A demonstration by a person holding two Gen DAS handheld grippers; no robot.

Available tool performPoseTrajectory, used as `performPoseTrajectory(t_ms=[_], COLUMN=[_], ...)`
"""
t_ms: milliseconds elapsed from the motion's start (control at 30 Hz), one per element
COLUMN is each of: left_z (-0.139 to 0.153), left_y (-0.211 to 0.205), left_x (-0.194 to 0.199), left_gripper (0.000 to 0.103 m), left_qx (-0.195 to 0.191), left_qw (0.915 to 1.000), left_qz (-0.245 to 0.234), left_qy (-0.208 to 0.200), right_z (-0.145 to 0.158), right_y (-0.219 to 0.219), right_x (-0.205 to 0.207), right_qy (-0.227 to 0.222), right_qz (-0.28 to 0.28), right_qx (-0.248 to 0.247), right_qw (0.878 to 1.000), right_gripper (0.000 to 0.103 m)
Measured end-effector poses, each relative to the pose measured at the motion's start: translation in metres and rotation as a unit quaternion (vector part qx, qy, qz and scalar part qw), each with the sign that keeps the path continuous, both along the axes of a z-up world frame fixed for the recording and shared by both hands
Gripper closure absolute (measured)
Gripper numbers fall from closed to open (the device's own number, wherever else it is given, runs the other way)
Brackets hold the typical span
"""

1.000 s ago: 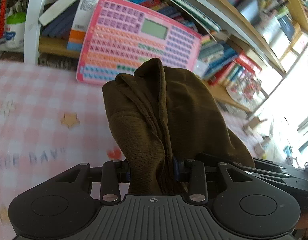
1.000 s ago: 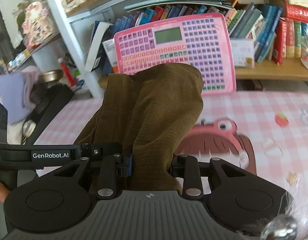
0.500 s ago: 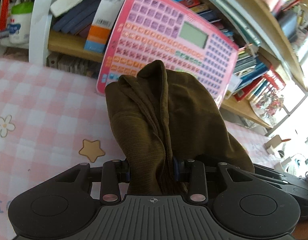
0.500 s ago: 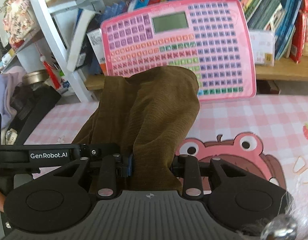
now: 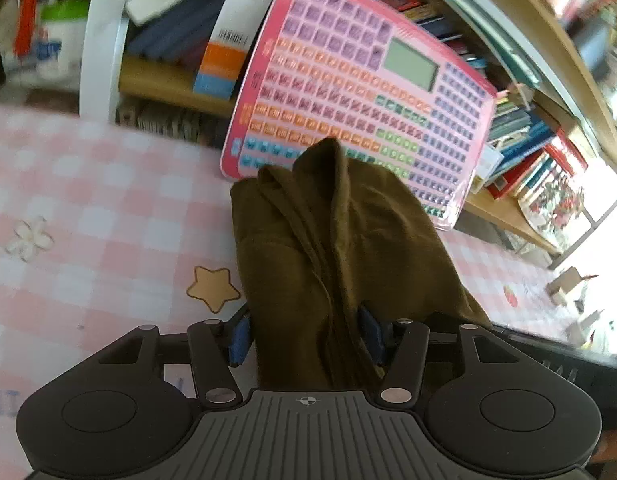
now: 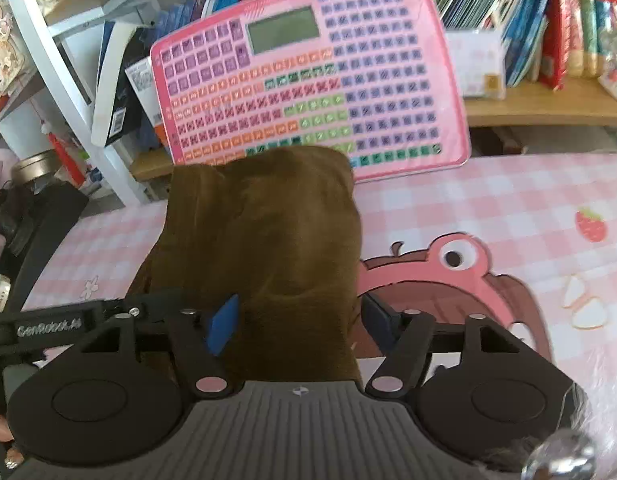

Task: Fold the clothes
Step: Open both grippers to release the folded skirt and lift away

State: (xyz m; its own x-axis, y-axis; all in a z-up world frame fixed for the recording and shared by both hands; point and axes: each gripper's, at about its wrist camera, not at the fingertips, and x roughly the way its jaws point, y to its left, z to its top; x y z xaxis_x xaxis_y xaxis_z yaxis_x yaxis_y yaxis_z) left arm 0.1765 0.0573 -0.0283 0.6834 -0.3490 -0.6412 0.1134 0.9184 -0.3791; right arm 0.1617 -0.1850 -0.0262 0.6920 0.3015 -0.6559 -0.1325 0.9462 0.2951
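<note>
The brown cloth [image 5: 340, 248] is being let go. The left gripper [image 5: 304, 338] and right gripper [image 6: 302, 320], clamped on it a moment ago, are being opened, with cloth still between their fingers. It is being laid on the pink mat [image 6: 508, 200], so this fold is probably being finished.
</note>
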Motion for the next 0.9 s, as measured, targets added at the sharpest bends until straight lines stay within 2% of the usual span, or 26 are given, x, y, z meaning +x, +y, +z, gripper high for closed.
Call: performPoseTrajectory(t_ms=[67,133,233,367,433,600,733,900], left_z=[0.009,0.017,0.027,0.031,0.031,0.028,0.026,0.027], left_y=[-0.003,-0.004,-0.008,-0.015,-0.019,-0.029,-0.034,-0.038], left_x=[-0.012,-0.025,-0.044,-0.066,-0.077,-0.103,-0.117,-0.130], left_gripper=[0.040,0.029,0.020,0.013,0.009,0.007,0.006,0.005], left_qx=[0.025,0.043,0.064,0.079,0.084,0.090,0.093,0.113], left_qw=[0.9995,0.9981,0.9950,0.9925,0.9922,0.9927,0.9929,0.9891], left_qz=[0.007,0.014,0.025,0.030,0.026,0.024,0.044,0.088], left_qy=[-0.020,-0.043,-0.072,-0.089,-0.088,-0.076,-0.059,-0.034], right_z=[0.006,0.011,0.016,0.016,0.015,0.013,0.013,0.013], right_y=[0.000,0.000,0.003,0.004,0.005,0.006,0.005,0.004], right_x=[-0.010,-0.020,-0.037,-0.063,-0.075,-0.098,-0.110,-0.119], right_qy=[-0.009,-0.018,-0.027,-0.033,-0.032,-0.025,-0.022,-0.024], right_qz=[-0.008,-0.015,-0.023,-0.035,-0.040,-0.042,-0.031,-0.008], right_qx=[-0.014,-0.031,-0.054,-0.076,-0.084,-0.092,-0.097,-0.101], right_qw=[1.000,0.999,0.998,0.996,0.995,0.995,0.995,0.995], right_gripper=[0.030,0.027,0.024,0.018,0.018,0.016,0.014,0.012])
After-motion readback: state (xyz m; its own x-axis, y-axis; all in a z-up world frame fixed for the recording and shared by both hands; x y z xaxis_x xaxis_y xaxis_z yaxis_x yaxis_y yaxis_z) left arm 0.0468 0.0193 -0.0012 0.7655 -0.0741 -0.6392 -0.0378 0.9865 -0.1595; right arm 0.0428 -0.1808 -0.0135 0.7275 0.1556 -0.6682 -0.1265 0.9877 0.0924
